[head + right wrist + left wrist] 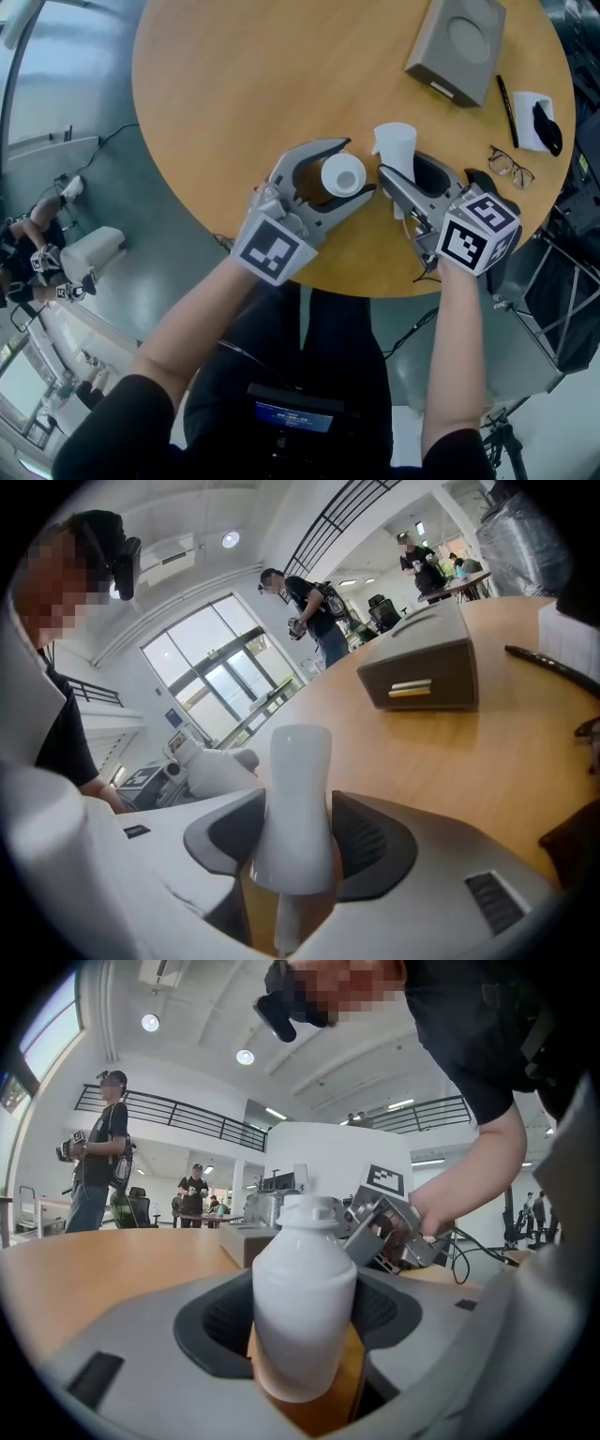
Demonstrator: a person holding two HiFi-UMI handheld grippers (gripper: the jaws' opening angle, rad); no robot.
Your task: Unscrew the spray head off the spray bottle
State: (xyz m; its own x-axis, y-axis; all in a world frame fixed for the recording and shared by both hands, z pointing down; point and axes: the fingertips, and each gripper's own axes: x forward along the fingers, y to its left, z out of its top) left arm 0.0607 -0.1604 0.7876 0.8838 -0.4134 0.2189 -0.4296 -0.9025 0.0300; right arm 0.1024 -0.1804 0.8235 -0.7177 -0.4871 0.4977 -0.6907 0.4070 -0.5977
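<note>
Status: the spray head (298, 799) is already off the spray bottle (305, 1288); the two parts are apart, side by side over the near edge of the worktop (216, 103).

Left gripper (354, 169): my fingers (216, 1321) are clamped on the white body of the bottle, which stands upright with its threaded neck bare. I cannot tell whether its base touches the worktop.

Right gripper (409, 171): my fingers (375, 841) are clenched on the narrow waist of the spray head. Its dip tube (286, 925) hangs below them.

Hazards from here, as I judge them:
- Spill. The bottle is open at the top. Tilting it while setting it down would let any contents run out.
- Slip. The spray head is smooth and tapered where I hold it. A slackened grip could let it slide down through my fingers.
- Topple. Set down on the tube, the head will not stand and could roll off the near edge. Lay it on its side.
- Collision. The glasses (511, 169) lie near my right gripper. A wide outward swing could strike them.
</note>
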